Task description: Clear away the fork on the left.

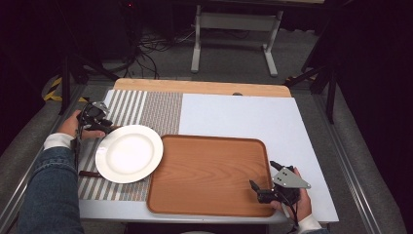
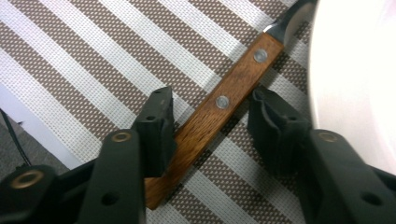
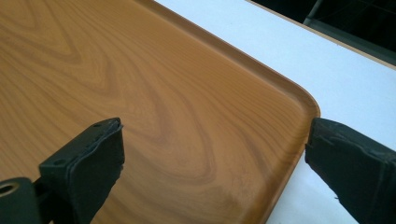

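The person wore a blue denim sleeve [image 1: 46,195] with a white cuff [image 1: 57,141] at the left wrist, and another white cuff [image 1: 308,224] at the right. Both grippers [image 1: 100,125] [image 1: 260,183] were black, with brass-ringed holes [image 2: 121,136] in the jaws; the right carried a grey three-cornered plate [image 1: 290,179] dotted with screws.

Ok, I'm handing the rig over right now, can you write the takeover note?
Left hand-held gripper: open, jaws either side of the wooden-handled knife, not yet closed on it. The knife lies on the striped brown-and-white placemat, its blade running under the round white plate.
Right hand-held gripper: open, holding nothing, jaws astride the near right corner of the brown wooden tray.
Done: nothing lifted; the tray holds nothing.
Left: probably close on the knife handle and draw it out from beneath the plate.
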Action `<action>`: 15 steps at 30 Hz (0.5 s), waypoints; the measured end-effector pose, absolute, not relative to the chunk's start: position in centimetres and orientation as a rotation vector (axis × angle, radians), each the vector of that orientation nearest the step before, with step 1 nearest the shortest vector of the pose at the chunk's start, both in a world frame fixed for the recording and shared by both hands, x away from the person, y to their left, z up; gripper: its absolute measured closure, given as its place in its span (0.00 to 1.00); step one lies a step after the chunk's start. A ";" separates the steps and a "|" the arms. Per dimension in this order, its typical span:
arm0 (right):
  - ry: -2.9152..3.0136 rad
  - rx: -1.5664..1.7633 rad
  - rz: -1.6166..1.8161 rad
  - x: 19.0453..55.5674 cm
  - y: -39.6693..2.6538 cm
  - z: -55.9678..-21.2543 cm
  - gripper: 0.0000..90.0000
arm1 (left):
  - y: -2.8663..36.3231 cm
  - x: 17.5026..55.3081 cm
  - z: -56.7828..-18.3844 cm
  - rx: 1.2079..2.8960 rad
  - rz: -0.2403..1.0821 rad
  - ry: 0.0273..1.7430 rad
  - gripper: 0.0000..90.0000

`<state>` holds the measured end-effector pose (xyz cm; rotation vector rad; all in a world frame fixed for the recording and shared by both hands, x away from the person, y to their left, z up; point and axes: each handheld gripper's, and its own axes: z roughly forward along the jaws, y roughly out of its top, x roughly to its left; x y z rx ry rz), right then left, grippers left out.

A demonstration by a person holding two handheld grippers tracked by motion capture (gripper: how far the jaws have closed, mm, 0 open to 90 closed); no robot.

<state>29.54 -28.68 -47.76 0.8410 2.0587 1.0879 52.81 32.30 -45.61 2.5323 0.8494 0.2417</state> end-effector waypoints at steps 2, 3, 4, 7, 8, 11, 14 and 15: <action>2.063 0.837 1.085 29.5 -28.6 -47.8 0.06 | 32.2 52.7 -45.5 2.547 0.232 0.832 0.66; 2.065 0.834 1.084 29.5 -28.6 -47.8 0.06 | 32.1 52.7 -45.4 2.563 0.241 0.820 0.69; 2.067 0.832 1.083 29.5 -28.6 -47.8 0.06 | 32.0 52.7 -45.4 2.570 0.232 0.813 0.74; 2.069 0.832 1.083 29.6 -28.6 -47.8 0.06 | 31.9 52.7 -45.3 2.582 0.228 0.798 0.80; 2.069 0.832 1.084 29.6 -28.6 -47.8 0.06 | 31.8 52.6 -45.3 2.586 0.238 0.795 0.82; 2.071 0.831 1.082 29.6 -28.6 -47.8 0.06 | 31.8 52.6 -45.3 2.581 0.234 0.801 0.84; 2.072 0.828 1.081 29.6 -28.6 -47.8 0.06 | 31.8 52.5 -45.3 2.577 0.250 0.800 0.84; 2.072 0.829 1.082 29.6 -28.6 -47.8 0.06 | 31.7 52.4 -45.3 2.579 0.305 0.808 0.84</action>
